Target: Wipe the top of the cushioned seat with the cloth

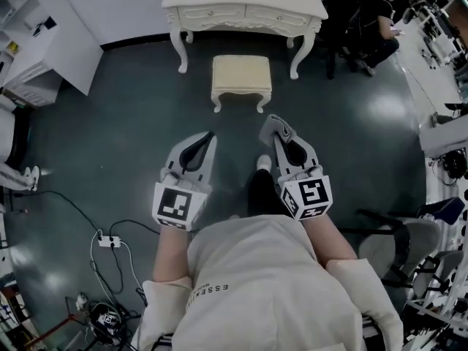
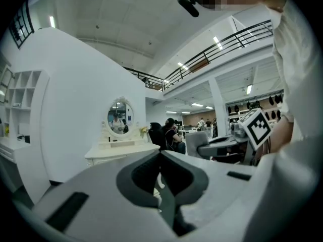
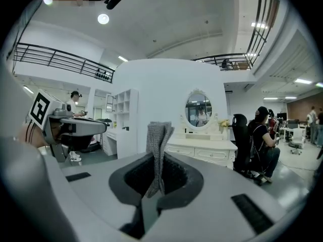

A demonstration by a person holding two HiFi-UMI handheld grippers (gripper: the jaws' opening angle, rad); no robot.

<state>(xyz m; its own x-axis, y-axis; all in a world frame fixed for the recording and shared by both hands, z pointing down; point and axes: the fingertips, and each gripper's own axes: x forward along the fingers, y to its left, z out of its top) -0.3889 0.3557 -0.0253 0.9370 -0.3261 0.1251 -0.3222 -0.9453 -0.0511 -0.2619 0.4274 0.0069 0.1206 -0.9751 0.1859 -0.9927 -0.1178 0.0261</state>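
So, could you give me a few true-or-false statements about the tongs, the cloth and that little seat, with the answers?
1. The right tongs grip a grey cloth. True.
2. The left tongs hold a cloth too. False: they are shut with nothing between them.
3. The cloth is lying on the cushioned seat. False: it is in the right tongs, well apart from the seat.
4. The cushioned seat stands in front of a white dressing table. True.
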